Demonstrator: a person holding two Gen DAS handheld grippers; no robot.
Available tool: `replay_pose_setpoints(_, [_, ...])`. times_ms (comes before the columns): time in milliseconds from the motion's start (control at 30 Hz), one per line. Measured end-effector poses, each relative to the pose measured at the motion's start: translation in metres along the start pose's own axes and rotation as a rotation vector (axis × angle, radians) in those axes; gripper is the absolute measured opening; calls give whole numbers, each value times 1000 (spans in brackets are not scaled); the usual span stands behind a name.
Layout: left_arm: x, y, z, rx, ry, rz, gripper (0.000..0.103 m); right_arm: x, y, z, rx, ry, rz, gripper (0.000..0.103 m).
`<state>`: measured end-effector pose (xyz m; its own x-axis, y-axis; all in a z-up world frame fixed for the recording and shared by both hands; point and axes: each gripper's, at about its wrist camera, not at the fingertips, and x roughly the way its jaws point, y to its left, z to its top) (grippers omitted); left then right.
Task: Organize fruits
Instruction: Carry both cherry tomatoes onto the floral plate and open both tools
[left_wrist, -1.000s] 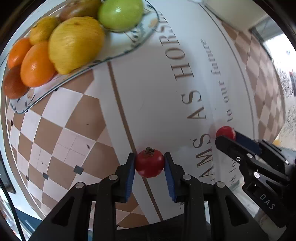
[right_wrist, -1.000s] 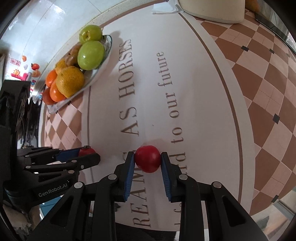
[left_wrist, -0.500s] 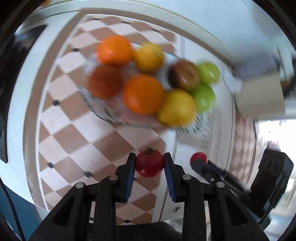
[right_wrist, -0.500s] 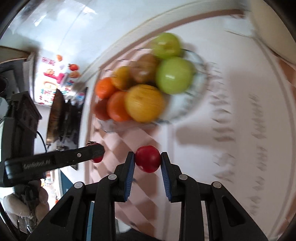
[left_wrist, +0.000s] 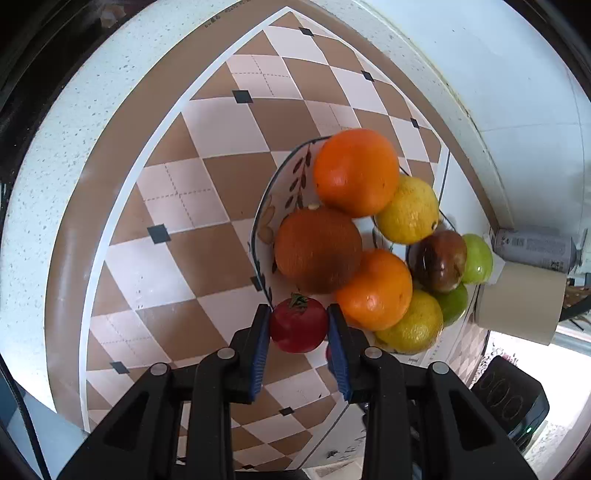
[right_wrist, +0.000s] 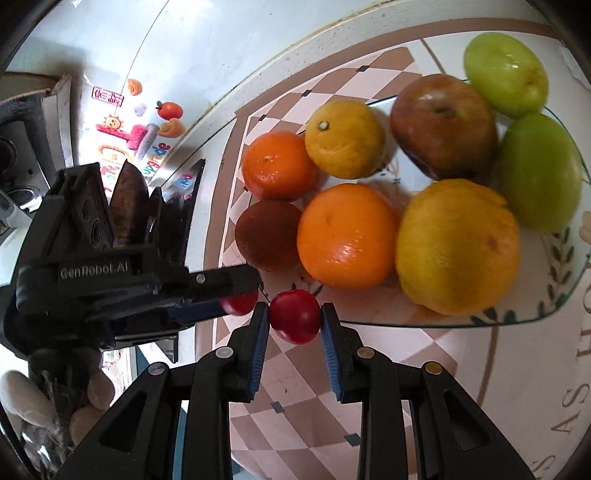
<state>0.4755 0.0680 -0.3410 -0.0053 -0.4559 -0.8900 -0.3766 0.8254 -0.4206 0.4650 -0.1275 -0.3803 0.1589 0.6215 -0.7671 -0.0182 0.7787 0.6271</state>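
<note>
My left gripper (left_wrist: 299, 326) is shut on a small red tomato with a green stem (left_wrist: 298, 325), held at the near rim of the glass fruit plate (left_wrist: 264, 221). My right gripper (right_wrist: 294, 320) is shut on a smooth red fruit (right_wrist: 294, 320), just in front of the plate's edge (right_wrist: 517, 317). The left gripper (right_wrist: 207, 291) with its tomato (right_wrist: 240, 302) shows close beside it on the left. The plate holds oranges (left_wrist: 356, 171), lemons (right_wrist: 458, 245), green apples (right_wrist: 541, 171), a brown-red apple (right_wrist: 443, 125) and a dark brown fruit (left_wrist: 317, 249).
The plate sits on a brown-and-white checked tablecloth (left_wrist: 207, 206) near the table's pale edge (left_wrist: 55, 147). A beige container (left_wrist: 521, 301) and a grey can (left_wrist: 535, 245) stand beyond the plate. A wall with stickers (right_wrist: 140, 136) lies left of the table.
Both grippers have carried their red fruits from the lettered part of the cloth to the plate's near edge and now sit close together. Both stayed shut.
</note>
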Motion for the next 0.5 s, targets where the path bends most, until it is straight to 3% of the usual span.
replay_pose_setpoints(167, [6, 2, 5, -21, 10, -6, 29, 6, -3, 3, 25, 18, -3, 31])
replay_pose_setpoints(233, [7, 5, 7, -34, 19, -10, 30, 6, -5, 5, 42, 16, 1, 36])
replay_pose_setpoints(300, [8, 8, 8, -49, 25, -23, 32, 3, -5, 6, 48, 6, -4, 52])
replay_pose_setpoints(500, [6, 3, 6, -27, 5, 21, 34, -9, -3, 4, 47, 18, -42, 55])
